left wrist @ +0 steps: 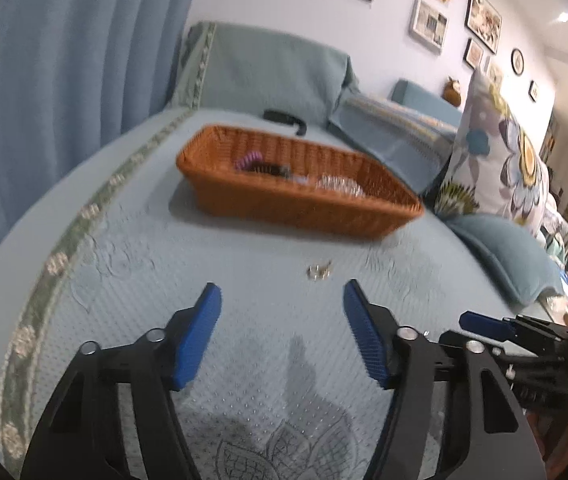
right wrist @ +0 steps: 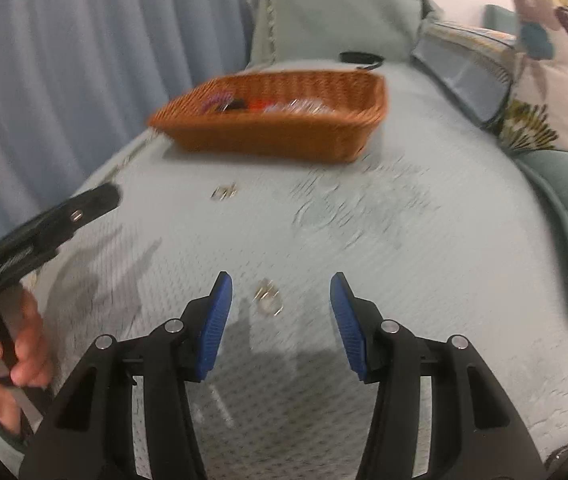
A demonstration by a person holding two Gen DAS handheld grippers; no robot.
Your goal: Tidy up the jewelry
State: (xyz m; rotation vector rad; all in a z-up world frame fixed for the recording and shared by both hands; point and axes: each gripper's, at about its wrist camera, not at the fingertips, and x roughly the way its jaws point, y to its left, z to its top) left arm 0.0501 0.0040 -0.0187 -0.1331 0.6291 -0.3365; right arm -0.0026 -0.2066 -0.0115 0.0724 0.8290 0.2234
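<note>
The pale blue-green quilted cloth cover (left wrist: 244,280) on the sofa is matt, its surface stitched into small raised dots and embossed flower outlines. The rectangular orange-brown woven wicker basket (left wrist: 284,200) has a ribbed, rough weave with a dull sheen. Two small pieces of silvery metal jewellery (right wrist: 268,298) and (left wrist: 319,271) glint on the cloth. The left gripper (left wrist: 282,292) and right gripper (right wrist: 282,284) have matt black plastic arms, shiny round metal pins, and blue pads (right wrist: 216,320) with a finely ridged, rubbery face. The blue curtain (left wrist: 64,60) is soft matt cloth in folds.
</note>
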